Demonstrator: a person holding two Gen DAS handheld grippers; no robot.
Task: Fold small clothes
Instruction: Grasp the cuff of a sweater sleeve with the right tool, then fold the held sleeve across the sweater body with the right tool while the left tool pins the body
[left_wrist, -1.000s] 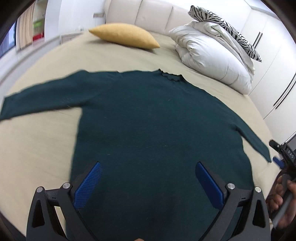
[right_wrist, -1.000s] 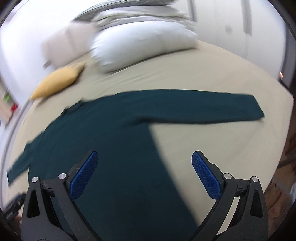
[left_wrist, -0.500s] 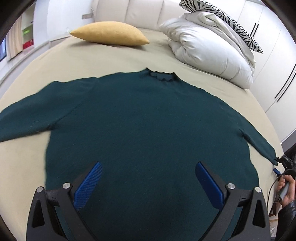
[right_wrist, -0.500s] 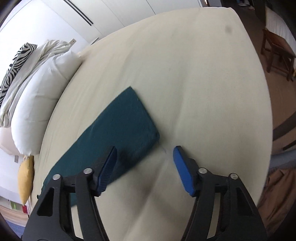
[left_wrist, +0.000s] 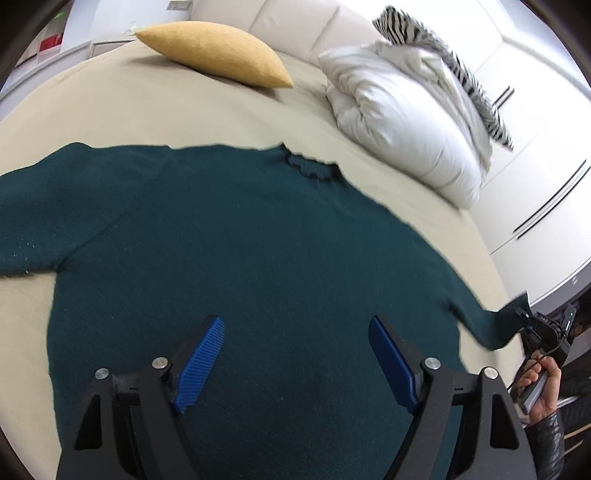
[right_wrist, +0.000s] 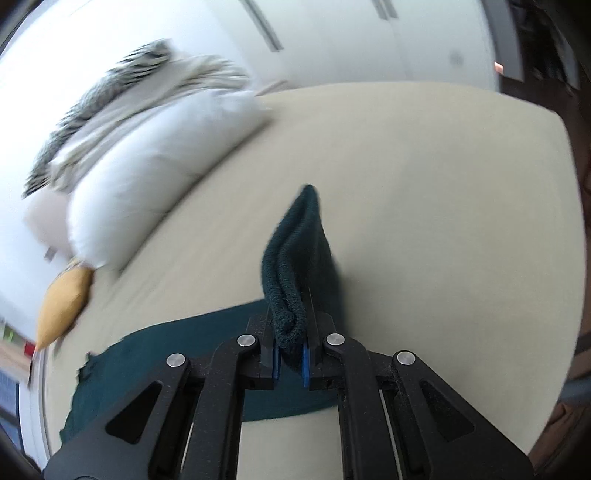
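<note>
While spread on bed (left_wrist: 110, 110): sweater (left_wrist: 240, 240)
Left tool (left_wrist: 295, 354): released, hovering above sweater
Right tool (right_wrist: 291, 363): clenched on lifted cuff (right_wrist: 295, 266)

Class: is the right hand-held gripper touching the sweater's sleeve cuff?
Touching. The right wrist view shows the right hand-held gripper shut on the sleeve cuff, fabric pinched between its pads.

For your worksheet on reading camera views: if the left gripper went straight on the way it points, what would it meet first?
Most likely the green sweater: the open left gripper points over its body, spread on the bed. Its height above the fabric is unclear.
</note>
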